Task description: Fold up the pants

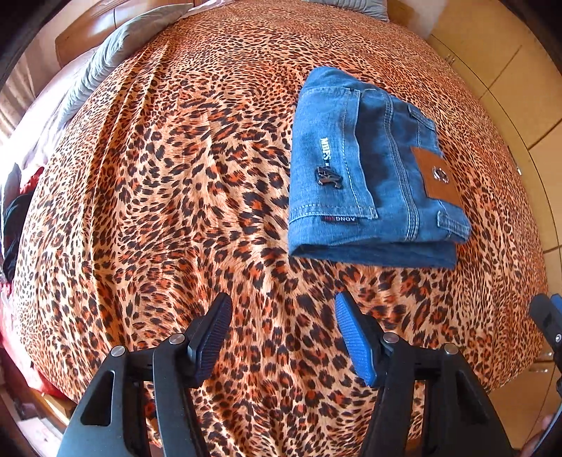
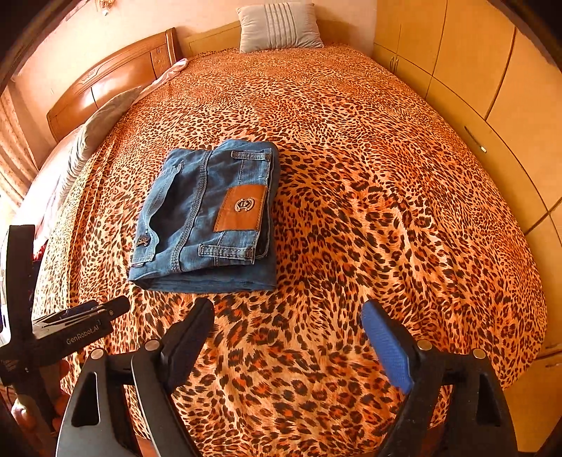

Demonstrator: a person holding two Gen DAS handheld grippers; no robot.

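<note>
A pair of blue jeans [image 1: 372, 175] lies folded into a compact rectangle on the leopard-print bed [image 1: 175, 193], with a brown leather patch on top. It also shows in the right wrist view [image 2: 207, 214]. My left gripper [image 1: 282, 309] is open and empty, held above the bedspread just short of the jeans' near edge. My right gripper [image 2: 288, 313] is open and empty, near the jeans' near right corner. The left gripper's side shows at the left edge of the right wrist view [image 2: 80, 320].
Grey pillows [image 1: 105, 59] lie along the left side by a wooden headboard [image 2: 105, 88], and another pillow [image 2: 279, 26] sits at the far end. Wardrobe doors [image 2: 491, 70] run along the bed's right side. Dark and red clothes [image 1: 14, 218] lie at the left edge.
</note>
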